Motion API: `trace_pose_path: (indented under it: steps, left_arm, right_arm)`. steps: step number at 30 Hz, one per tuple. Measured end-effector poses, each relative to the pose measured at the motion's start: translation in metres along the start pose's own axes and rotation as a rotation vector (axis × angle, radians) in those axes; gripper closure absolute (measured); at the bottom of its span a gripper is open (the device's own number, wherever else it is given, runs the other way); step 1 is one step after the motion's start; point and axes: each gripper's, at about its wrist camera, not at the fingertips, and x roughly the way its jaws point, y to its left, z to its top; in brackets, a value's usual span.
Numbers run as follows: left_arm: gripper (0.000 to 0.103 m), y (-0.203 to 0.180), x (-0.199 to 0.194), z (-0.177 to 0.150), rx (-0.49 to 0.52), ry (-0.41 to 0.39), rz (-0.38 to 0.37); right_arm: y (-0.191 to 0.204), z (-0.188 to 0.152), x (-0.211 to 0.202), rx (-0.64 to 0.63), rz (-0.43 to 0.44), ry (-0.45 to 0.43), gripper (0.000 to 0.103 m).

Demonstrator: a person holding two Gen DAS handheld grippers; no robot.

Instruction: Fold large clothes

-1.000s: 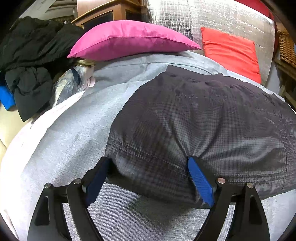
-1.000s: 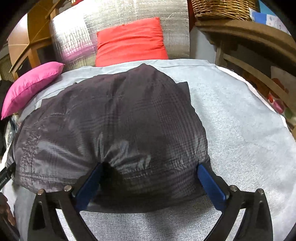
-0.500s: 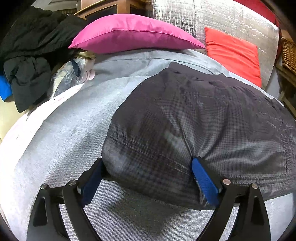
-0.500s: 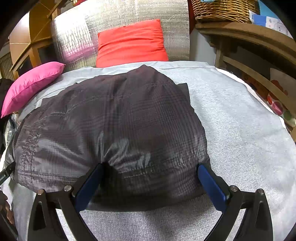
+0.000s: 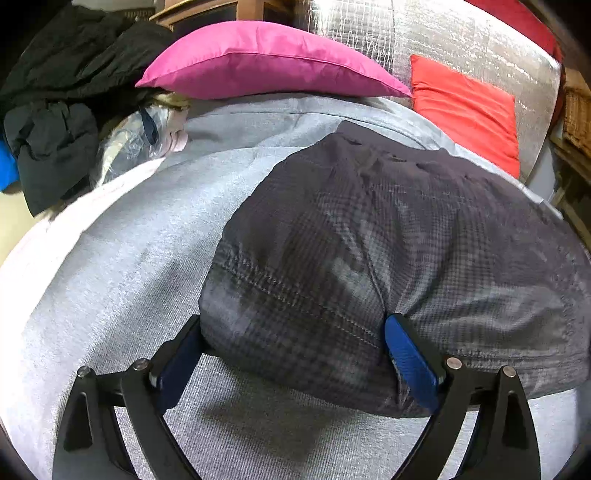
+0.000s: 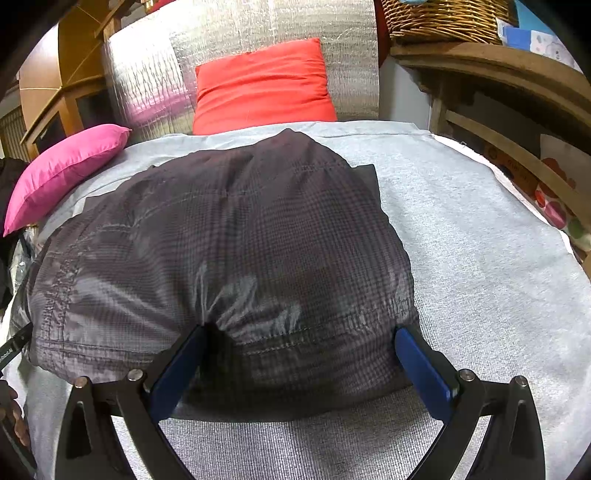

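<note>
A dark grey checked jacket lies folded on a grey sheet; it also shows in the right wrist view. My left gripper is open, its blue pads either side of the jacket's near left corner, which bulges between them. My right gripper is open in the same way around the jacket's near right corner. The near hem sits a little above the sheet and casts a shadow under it.
A pink pillow and a red pillow lie at the far end against a silver padded backrest. Dark clothes and a plastic bag are piled at the left. A wooden shelf with a wicker basket stands at the right.
The left gripper has pushed forward and a little left with the jacket corner between its pads. The right gripper view has barely changed; the folded bulk has settled slightly.
</note>
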Motion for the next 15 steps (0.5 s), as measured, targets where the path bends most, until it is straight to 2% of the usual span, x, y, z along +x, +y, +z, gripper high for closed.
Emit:
trace_pose_path:
  steps: [2, 4, 8, 11, 13, 15]
  left_arm:
    - [0.007, 0.004, -0.007, 0.004, 0.005, -0.002, -0.014]
    - [0.007, 0.012, -0.022, 0.012, 0.011, -0.047, -0.011]
    - [0.007, 0.038, -0.035, 0.038, -0.039, -0.085, 0.004]
    - [0.007, 0.053, -0.023, 0.062, -0.074, -0.033, -0.018]
    - [0.007, 0.058, -0.006, 0.075, -0.085, 0.033, -0.094]
    - [0.007, 0.058, 0.010, 0.081, -0.094, 0.092, -0.165]
  right_arm:
    - [-0.003, 0.003, -0.002, -0.004, 0.023, 0.012, 0.000]
    - [-0.010, 0.007, -0.010, -0.014, 0.044, 0.016, 0.000]
    - [-0.044, 0.018, -0.028, 0.042, 0.029, -0.013, 0.000]
    - [-0.076, 0.031, -0.029, 0.131, 0.039, -0.005, 0.000]
    - [-0.094, 0.043, -0.021, 0.189, 0.099, 0.029, 0.000]
    - [-0.104, 0.054, -0.007, 0.236, 0.212, 0.082, 0.000]
